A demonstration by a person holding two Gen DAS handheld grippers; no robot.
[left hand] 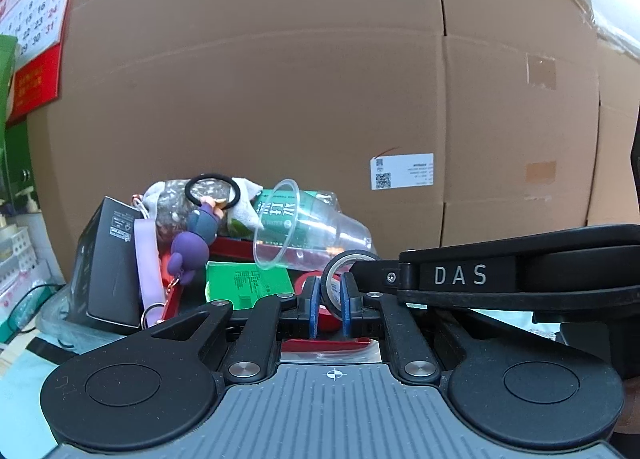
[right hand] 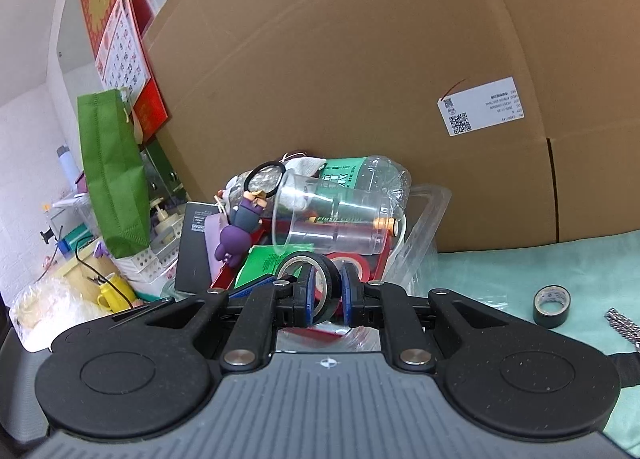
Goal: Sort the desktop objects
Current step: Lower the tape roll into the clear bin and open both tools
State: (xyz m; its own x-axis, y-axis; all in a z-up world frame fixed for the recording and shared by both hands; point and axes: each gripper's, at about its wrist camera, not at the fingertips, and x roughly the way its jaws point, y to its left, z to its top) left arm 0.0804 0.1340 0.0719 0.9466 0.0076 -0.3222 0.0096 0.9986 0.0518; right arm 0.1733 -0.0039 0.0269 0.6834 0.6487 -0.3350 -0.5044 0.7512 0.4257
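Observation:
A clear plastic bin (right hand: 430, 215) is heaped with objects: a clear cup (left hand: 304, 231) (right hand: 328, 219), a green-labelled bottle (right hand: 360, 175), a purple figure keychain (left hand: 192, 243) (right hand: 238, 237), a black box (left hand: 108, 263) (right hand: 192, 251), a green packet (left hand: 248, 283) and a red tape roll (right hand: 348, 265). My right gripper (right hand: 328, 291) is shut on a black tape roll (right hand: 308, 271) held above the bin's near edge. In the left wrist view the same roll (left hand: 340, 267) sits between the left gripper's blue pads (left hand: 330, 299), and the right gripper's arm (left hand: 500, 275) reaches in from the right. Another black tape roll (right hand: 552, 305) lies on the green cloth.
A large cardboard box (left hand: 280, 99) (right hand: 360, 59) stands right behind the bin. A green bag (right hand: 110, 175), a yellow mug (right hand: 114, 291), a white basket and a calendar (right hand: 122, 43) crowd the left. A metal chain (right hand: 624, 323) lies at the right on the green cloth (right hand: 520, 267).

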